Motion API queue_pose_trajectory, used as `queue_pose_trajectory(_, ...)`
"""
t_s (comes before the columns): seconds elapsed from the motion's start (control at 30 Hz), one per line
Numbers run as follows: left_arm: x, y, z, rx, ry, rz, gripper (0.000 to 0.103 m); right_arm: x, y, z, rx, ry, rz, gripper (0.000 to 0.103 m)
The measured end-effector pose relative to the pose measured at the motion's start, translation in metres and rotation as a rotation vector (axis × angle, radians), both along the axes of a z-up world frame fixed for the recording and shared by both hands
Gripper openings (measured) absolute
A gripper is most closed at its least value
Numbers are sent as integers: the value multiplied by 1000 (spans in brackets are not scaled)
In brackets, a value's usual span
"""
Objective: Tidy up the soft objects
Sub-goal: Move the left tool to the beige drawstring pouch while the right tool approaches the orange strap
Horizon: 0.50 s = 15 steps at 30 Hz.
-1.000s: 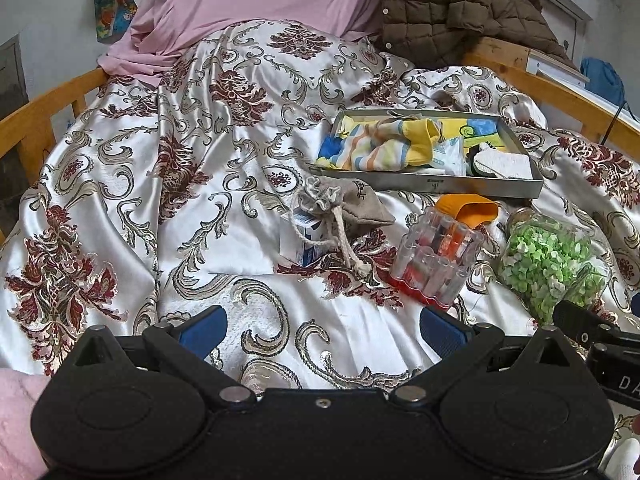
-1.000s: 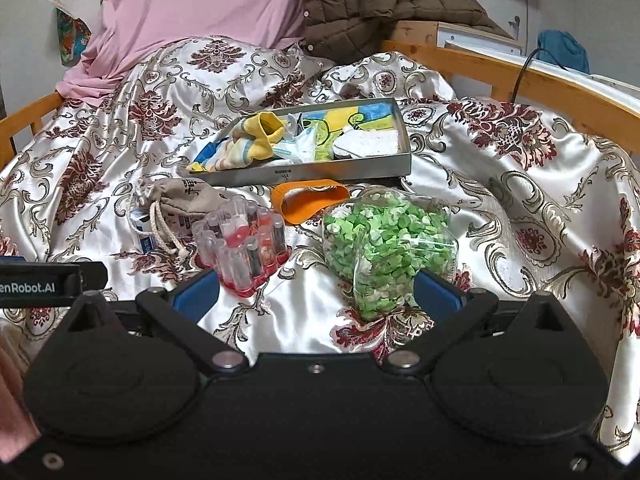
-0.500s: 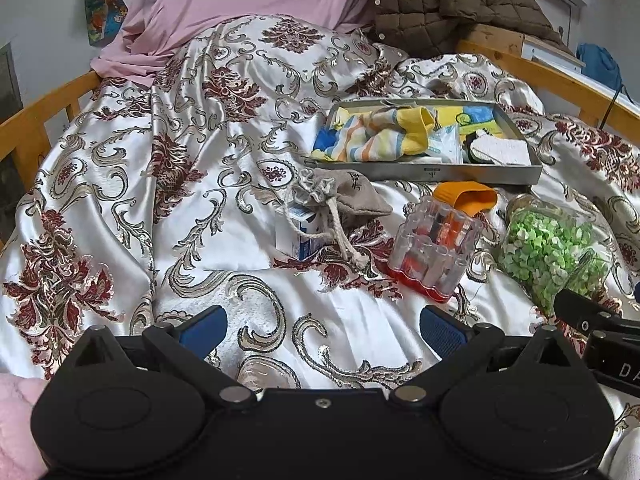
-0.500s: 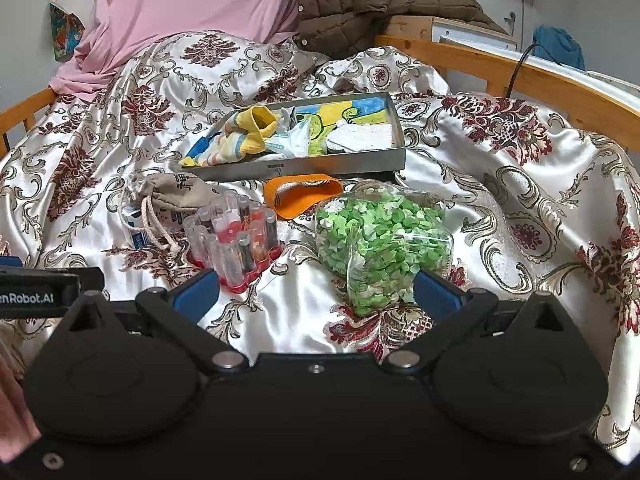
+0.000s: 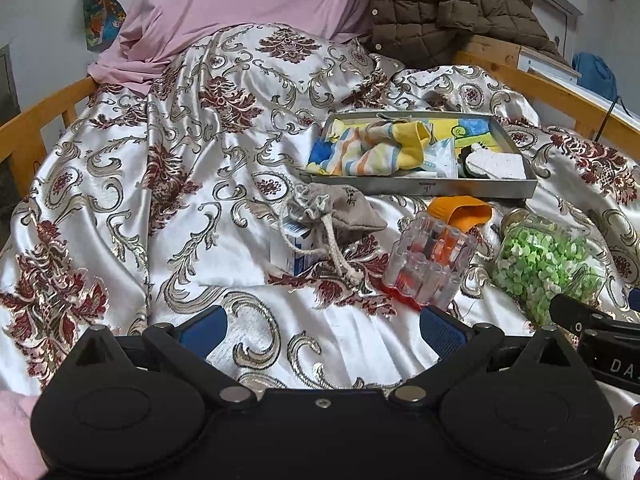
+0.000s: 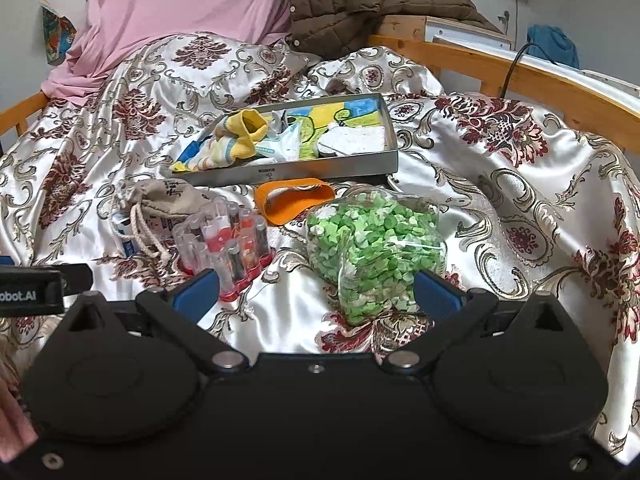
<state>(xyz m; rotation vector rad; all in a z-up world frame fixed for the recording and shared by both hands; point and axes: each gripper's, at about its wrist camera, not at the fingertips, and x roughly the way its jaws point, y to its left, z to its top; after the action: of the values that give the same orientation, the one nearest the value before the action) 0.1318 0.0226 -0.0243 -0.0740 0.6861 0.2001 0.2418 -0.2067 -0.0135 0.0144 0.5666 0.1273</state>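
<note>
Soft things are half sorted, I judge: striped socks point(image 5: 372, 150) and a white sponge point(image 5: 494, 166) already lie in the grey tray point(image 5: 424, 188), while the drawstring pouch point(image 5: 340, 212) and the orange band point(image 6: 294, 200) sit on the satin bedspread point(image 5: 200, 200) just in front of it. My left gripper point(image 5: 320, 326) and my right gripper point(image 6: 316, 294) both hover spread wide, holding nothing. Next I would reach the left one forward to the pouch, avoiding the clear tube rack point(image 5: 428, 268) and the jar of green bits point(image 6: 376, 248).
</note>
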Motion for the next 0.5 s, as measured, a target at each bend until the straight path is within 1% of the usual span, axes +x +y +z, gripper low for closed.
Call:
queue_pose_trajectory(0.2, 7, 5, 4, -25, -42, 1, 102, 9, 3, 1, 5, -12, 9, 102)
queue_pose_trajectory(0.4, 27, 18, 13, -21, -82, -1, 102, 25, 9, 6, 11, -33, 109, 102)
queue_pose_trajectory(0.5, 42, 24, 16, -10, -77, -16, 102, 31, 10, 9, 8, -61, 133, 102)
